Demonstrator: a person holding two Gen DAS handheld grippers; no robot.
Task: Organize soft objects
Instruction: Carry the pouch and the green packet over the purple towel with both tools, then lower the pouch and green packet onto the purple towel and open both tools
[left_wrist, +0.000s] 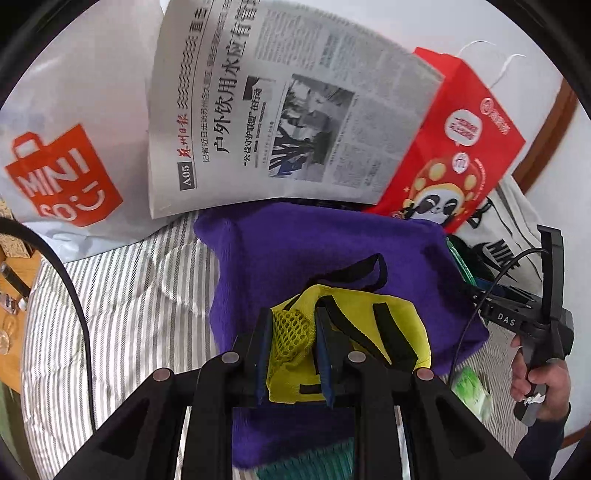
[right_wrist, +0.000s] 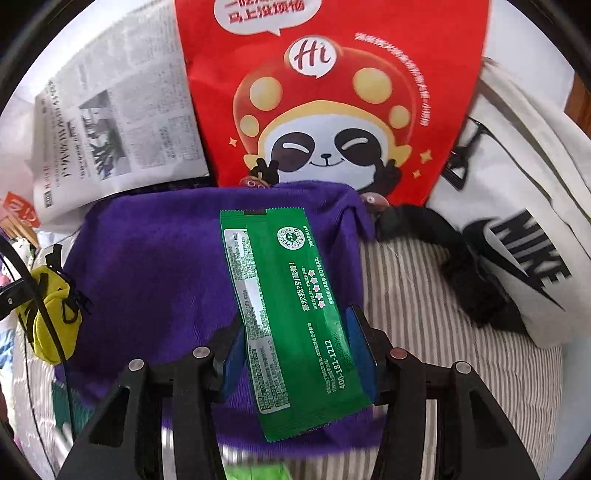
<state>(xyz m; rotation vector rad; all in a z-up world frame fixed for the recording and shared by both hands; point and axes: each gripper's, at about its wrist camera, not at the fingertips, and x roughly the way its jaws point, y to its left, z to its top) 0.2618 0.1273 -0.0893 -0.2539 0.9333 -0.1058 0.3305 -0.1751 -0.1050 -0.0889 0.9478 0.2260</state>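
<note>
Yellow pouch (left_wrist: 347, 332), black-strapped with a mesh panel, pinched narrow between pads of left gripper (left_wrist: 291, 354). Green packet (right_wrist: 291, 314) clamped lengthwise at mid-width in right gripper (right_wrist: 295, 354), far end sticking out ahead of fingertips. Purple cloth (left_wrist: 306, 243) spread directly beneath both grippers on striped bedding (left_wrist: 129, 295). Ahead of left gripper: newspaper (left_wrist: 273, 110); to its left, white MINISO bag (left_wrist: 62, 177). Ahead of right gripper: red panda bag (right_wrist: 325, 110); to its right, white Nike bag (right_wrist: 524, 221).
</note>
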